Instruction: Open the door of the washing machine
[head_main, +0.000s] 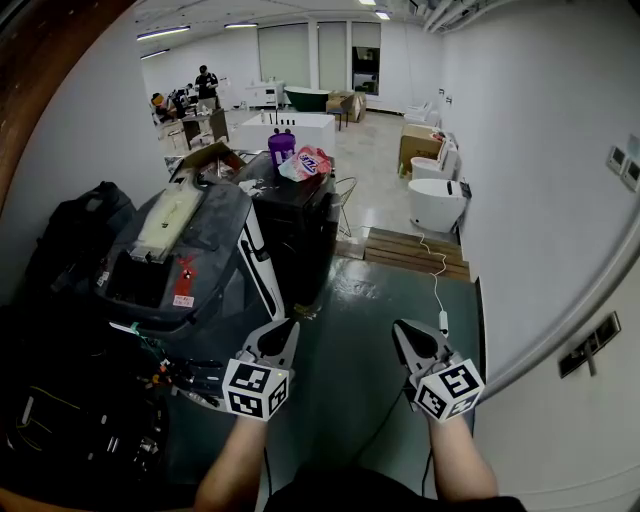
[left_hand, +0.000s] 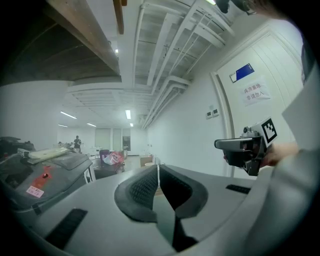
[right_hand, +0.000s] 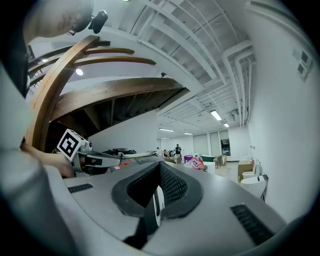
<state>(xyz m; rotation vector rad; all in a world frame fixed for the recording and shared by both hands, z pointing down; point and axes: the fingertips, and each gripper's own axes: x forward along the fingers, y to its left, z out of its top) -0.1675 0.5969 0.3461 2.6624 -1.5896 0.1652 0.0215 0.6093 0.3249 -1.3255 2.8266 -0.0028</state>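
Low in the frame, left gripper (head_main: 287, 328) and right gripper (head_main: 402, 330) hover with jaws pressed together and empty, apart from what seems the grey washing machine (head_main: 220, 228) at centre left, so this looks like the approach step, next calling for a reach to its door, which no view shows.

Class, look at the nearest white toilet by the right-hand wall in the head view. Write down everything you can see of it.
The white toilet is smooth, glossy and rounded, ceramic by its look, with its lid down and a small dark part on its wall side. It stands upright on the pale floor against the right wall. A wooden pallet lies right next to its base on the near side, and a second toilet stands just behind it.
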